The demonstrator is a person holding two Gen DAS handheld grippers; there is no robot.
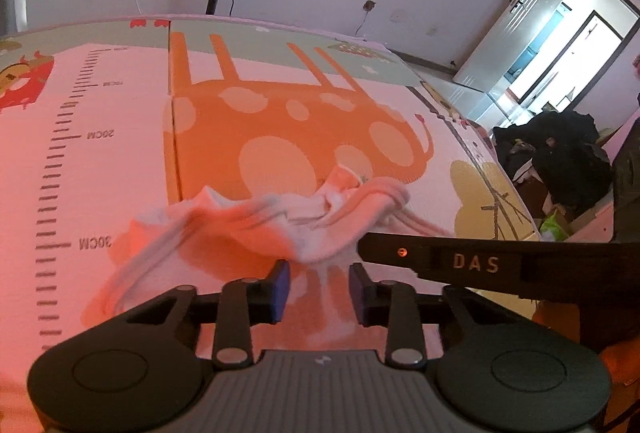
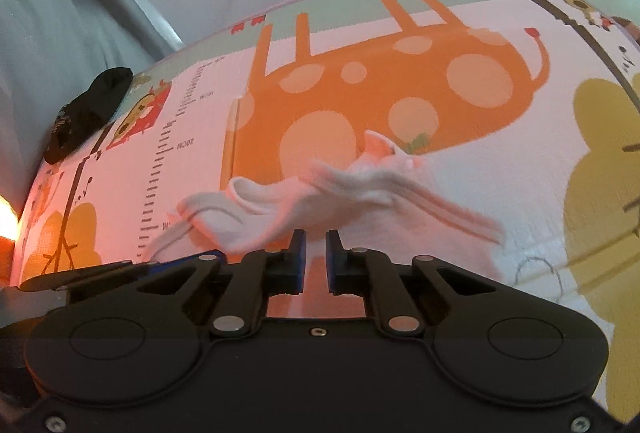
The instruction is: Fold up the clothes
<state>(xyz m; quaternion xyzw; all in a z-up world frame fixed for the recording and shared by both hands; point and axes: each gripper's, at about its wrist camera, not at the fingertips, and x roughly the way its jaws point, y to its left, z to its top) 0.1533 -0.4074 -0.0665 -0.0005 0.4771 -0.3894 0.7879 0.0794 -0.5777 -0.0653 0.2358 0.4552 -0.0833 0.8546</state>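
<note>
Right wrist view | right gripper (image 2: 316, 253) tilted down, nearly closed, above garment (image 2: 320, 193)

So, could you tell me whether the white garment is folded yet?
Not yet: the garment lies crumpled on the mat, with bunched ridges and loose straps.

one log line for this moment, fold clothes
white garment: crumpled on mat | left gripper: open, empty | right gripper: shut, empty

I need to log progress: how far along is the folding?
Done: nothing looks folded; the white garment lies crumpled on the play mat. In hand: nothing, with the left gripper open and the right gripper nearly shut just short of it. Left: grasping and all folding.
</note>
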